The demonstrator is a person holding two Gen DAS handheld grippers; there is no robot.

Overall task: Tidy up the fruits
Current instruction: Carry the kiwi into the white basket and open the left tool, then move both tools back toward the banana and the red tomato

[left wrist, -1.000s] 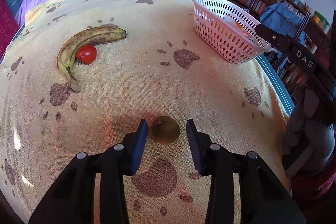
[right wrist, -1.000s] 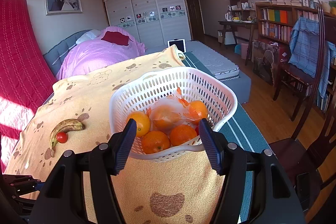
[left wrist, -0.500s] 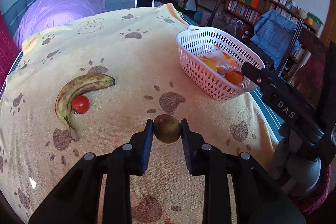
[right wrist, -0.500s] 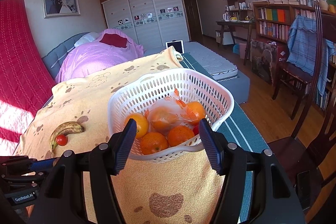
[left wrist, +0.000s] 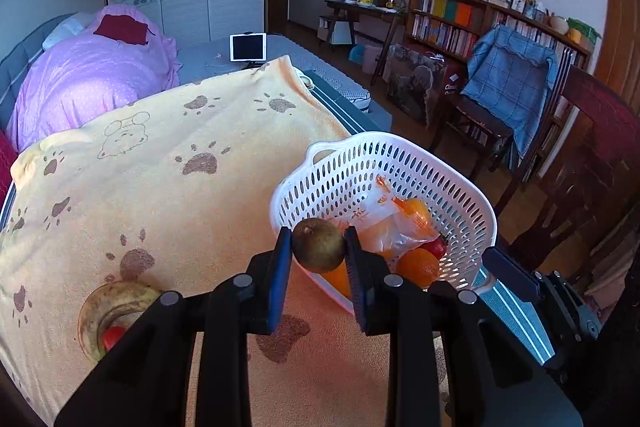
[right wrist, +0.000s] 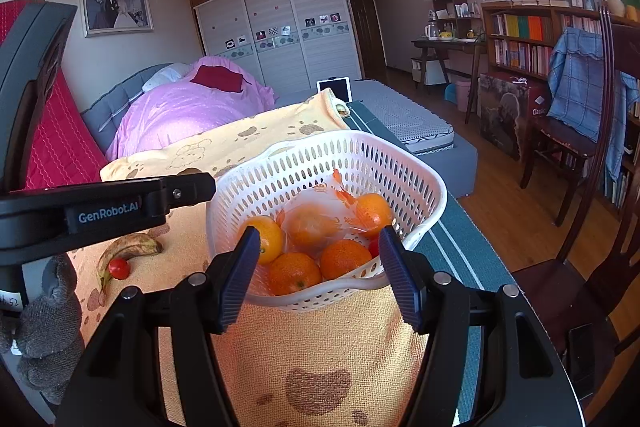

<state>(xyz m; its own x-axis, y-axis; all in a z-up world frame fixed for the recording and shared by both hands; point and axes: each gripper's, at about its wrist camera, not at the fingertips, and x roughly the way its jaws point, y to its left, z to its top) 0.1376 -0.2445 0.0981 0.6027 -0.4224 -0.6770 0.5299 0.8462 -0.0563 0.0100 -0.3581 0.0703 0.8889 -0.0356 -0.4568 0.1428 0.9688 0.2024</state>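
L gripper (left wrist: 318,247) clamps brown fruit (left wrist: 319,245), just short of basket (left wrist: 400,155) near rim, at blanket's (left wrist: 160,187) right edge. R gripper (right wrist: 318,267) half-open, empty, fronting basket.

The right gripper (right wrist: 320,269) hangs with its jaws apart on either side of the near rim of a white basket (right wrist: 416,179), not touching it. Oranges (right wrist: 294,273) and a plastic bag (right wrist: 320,217) lie inside. To the left, a banana (right wrist: 128,251) curves around a tomato (right wrist: 119,268) on the yellow blanket (right wrist: 320,347).
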